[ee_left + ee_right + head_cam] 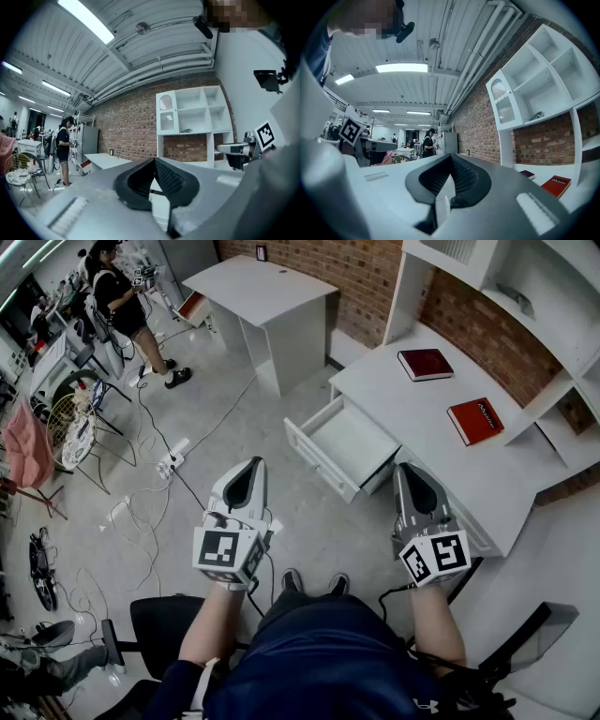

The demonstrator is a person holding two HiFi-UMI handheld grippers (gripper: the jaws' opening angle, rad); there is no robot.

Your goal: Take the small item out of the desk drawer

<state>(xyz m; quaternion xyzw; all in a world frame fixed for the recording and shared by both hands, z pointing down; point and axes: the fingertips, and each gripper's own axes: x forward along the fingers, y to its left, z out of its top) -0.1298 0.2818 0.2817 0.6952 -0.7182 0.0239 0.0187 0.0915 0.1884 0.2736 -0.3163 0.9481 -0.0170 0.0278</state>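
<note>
The grey left gripper [247, 465] and grey right gripper [406, 469] are held with jaws pressed together on nothing, near the pulled-out white desk drawer [321, 458]; the small item cannot be made out inside it.

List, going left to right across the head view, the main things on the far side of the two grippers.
standing person → white table → open drawer → dark red book → bright red book
</note>
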